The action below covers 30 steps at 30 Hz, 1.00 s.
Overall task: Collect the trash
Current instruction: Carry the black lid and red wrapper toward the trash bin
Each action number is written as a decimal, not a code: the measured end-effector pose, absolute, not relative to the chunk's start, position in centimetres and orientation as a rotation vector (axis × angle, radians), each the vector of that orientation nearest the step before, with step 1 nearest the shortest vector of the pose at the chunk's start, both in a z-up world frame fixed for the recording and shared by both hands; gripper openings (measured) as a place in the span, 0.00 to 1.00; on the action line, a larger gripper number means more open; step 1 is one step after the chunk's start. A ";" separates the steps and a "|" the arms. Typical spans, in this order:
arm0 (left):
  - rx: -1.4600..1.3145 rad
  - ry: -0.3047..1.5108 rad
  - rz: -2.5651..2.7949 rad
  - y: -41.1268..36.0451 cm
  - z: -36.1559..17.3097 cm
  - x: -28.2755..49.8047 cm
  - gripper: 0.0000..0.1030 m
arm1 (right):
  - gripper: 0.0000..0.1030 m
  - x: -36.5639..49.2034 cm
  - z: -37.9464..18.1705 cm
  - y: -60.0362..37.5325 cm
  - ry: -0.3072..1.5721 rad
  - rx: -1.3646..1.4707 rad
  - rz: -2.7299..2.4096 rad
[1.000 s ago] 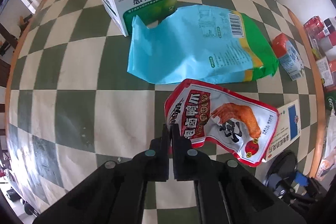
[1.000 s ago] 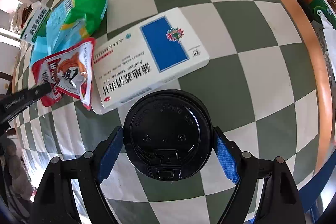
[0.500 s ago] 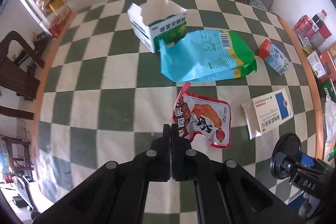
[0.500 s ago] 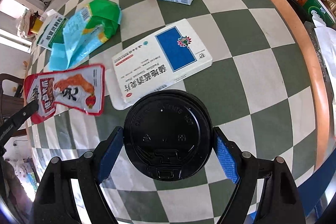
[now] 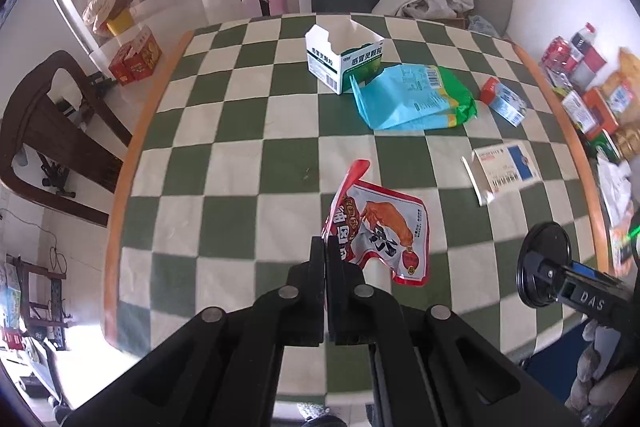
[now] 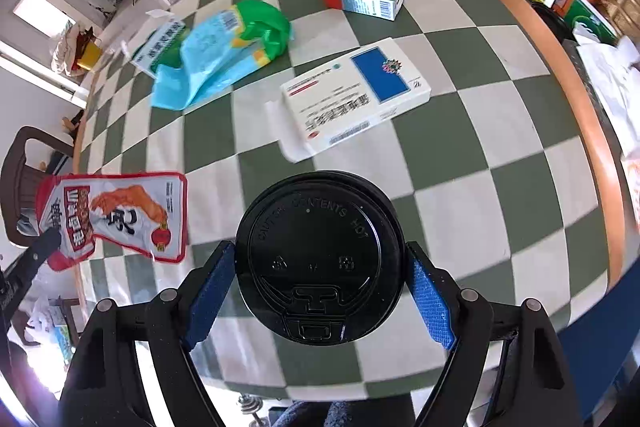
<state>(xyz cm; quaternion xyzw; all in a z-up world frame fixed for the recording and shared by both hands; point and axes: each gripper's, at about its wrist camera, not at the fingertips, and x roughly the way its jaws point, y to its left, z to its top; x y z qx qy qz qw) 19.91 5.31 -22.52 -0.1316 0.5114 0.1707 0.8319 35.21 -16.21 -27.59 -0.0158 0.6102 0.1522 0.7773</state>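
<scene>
A red-and-white snack wrapper (image 5: 380,231) hangs above the checkered table (image 5: 224,163), pinched at one edge by the fully closed left gripper (image 5: 325,255), while the right gripper (image 6: 320,267) clamps a black-lidded cup (image 6: 318,259) between its blue pads (image 6: 430,301) nearby.

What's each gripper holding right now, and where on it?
Left gripper is pinching the red snack wrapper by its edge. Right gripper is clamped on the sides of a cup with a black lid.
</scene>
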 end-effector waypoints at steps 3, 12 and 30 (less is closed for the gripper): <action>-0.268 1.066 0.343 5.1 -22.2 16.6 0.00 | 0.82 31.9 -26.8 -16.1 1.289 -0.014 0.317; -0.251 1.098 0.270 3.9 -23.5 5.6 0.00 | 0.82 18.7 -26.3 -17.9 1.282 0.044 0.278; -0.444 1.343 0.316 2.6 -38.0 -5.5 0.00 | 0.82 4.6 -39.0 -21.5 1.549 -0.020 0.325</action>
